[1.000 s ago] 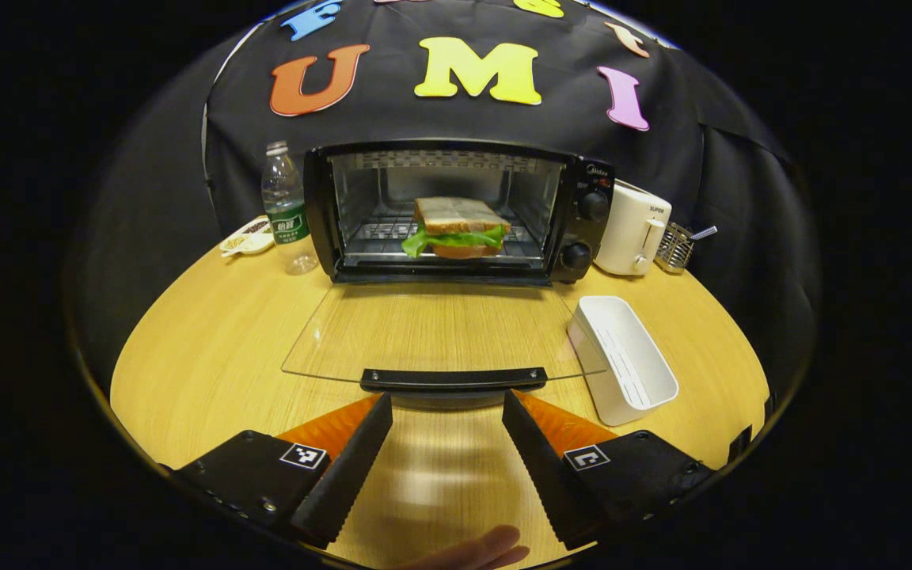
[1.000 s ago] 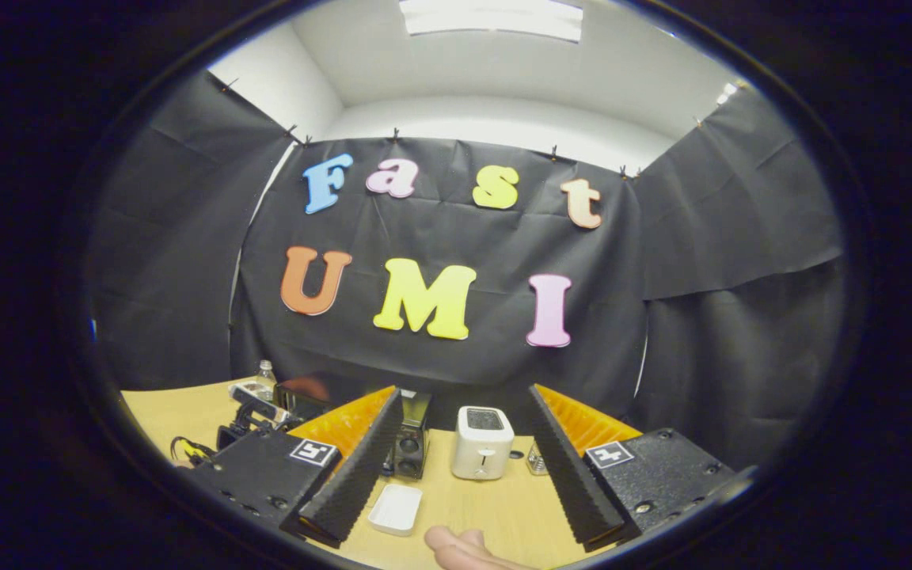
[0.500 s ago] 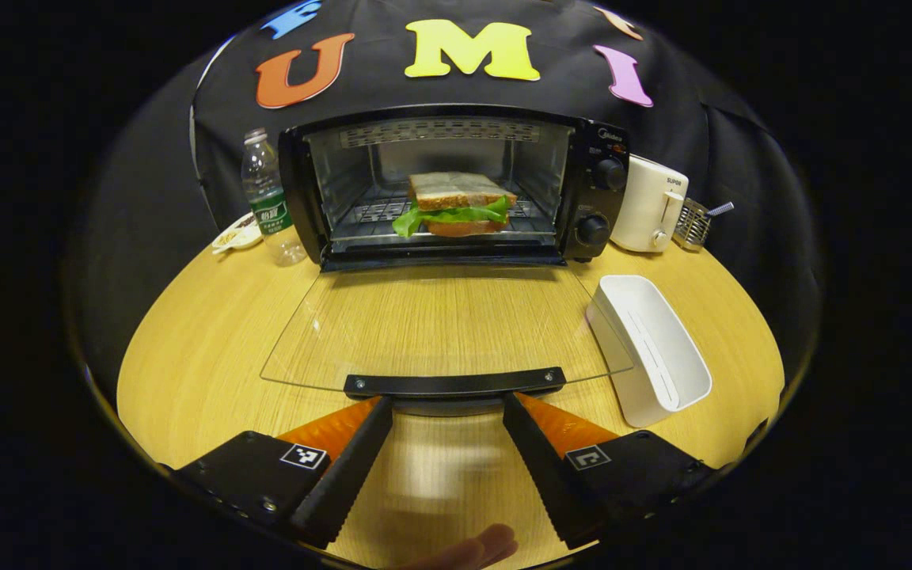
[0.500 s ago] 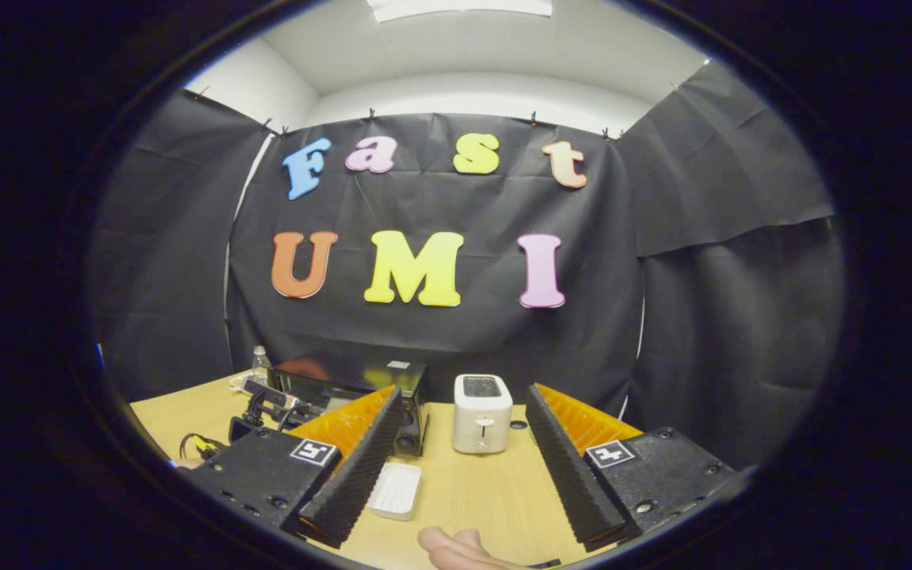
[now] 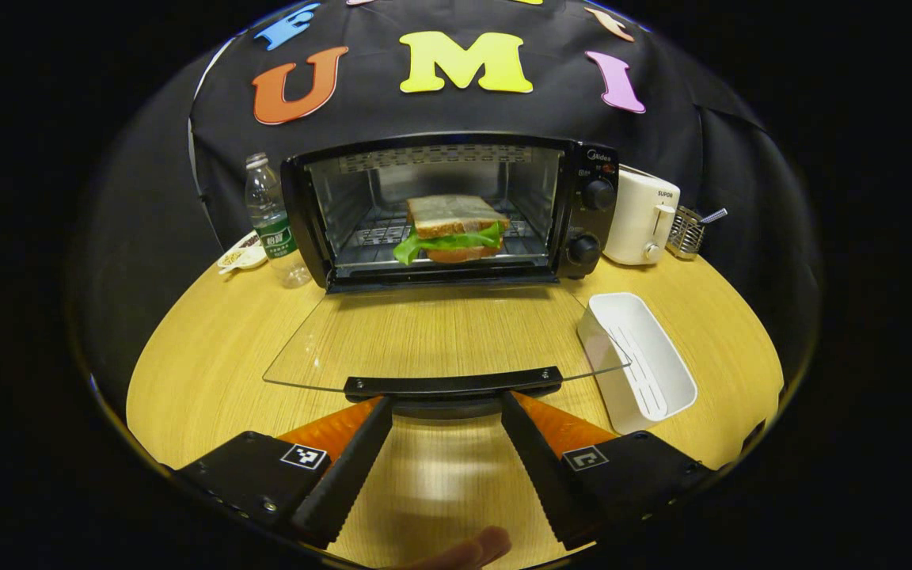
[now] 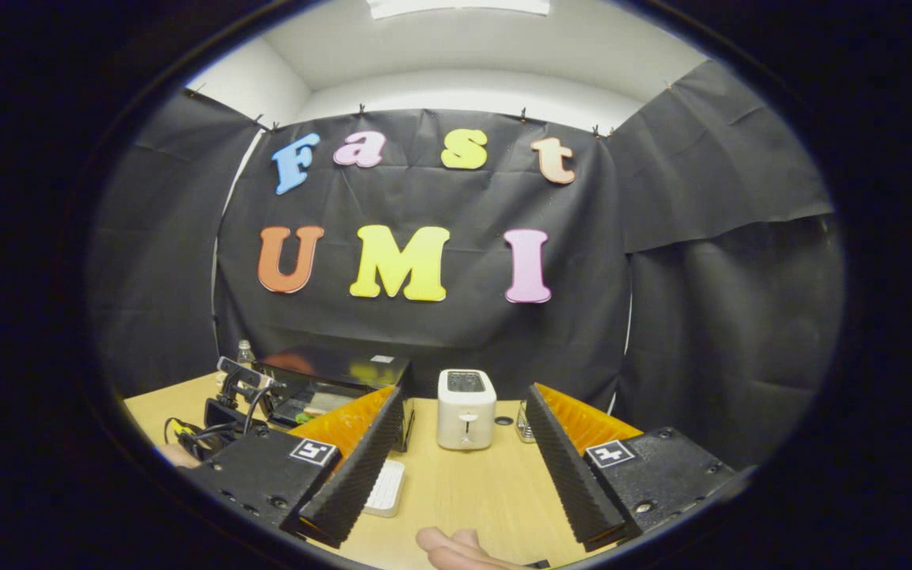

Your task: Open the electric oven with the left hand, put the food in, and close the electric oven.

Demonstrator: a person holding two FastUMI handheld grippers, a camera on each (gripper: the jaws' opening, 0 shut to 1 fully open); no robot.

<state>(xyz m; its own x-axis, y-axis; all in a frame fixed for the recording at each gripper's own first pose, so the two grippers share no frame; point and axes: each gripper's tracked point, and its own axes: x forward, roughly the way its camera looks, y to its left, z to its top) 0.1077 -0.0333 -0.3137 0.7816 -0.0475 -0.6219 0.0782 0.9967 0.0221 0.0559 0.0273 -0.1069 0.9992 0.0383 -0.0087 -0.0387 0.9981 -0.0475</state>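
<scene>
1. We hold our left gripper (image 5: 446, 408) low in the left gripper view, its fingers spread wide and gripping nothing. Their tips sit just under the black door handle (image 5: 454, 385) at lower centre; we cannot tell whether they touch it.

2. Our right gripper (image 6: 464, 396) is also spread and empty, raised at the bottom of the right gripper view and facing the booth wall, with the white toaster (image 6: 466, 408) between its fingers farther off.

3. The glass oven door (image 5: 440, 336) lies folded down flat over the wooden table (image 5: 210, 348), stretching from the handle up to the electric oven (image 5: 456, 207) at upper centre.

4. The sandwich (image 5: 450, 228) rests on the rack inside the open cavity, well beyond our fingertips and straight ahead of them. We judge that only the closing remains.

5. Risks as we see them: with the fingers this wide, the handle may slip out as we lift, dropping the glass door back down. Pushing too hard could shove the oven backward.

6. The white tray (image 5: 640, 360) sits just beside the door's right edge at centre right, and a skewed lift might knock it.
</scene>
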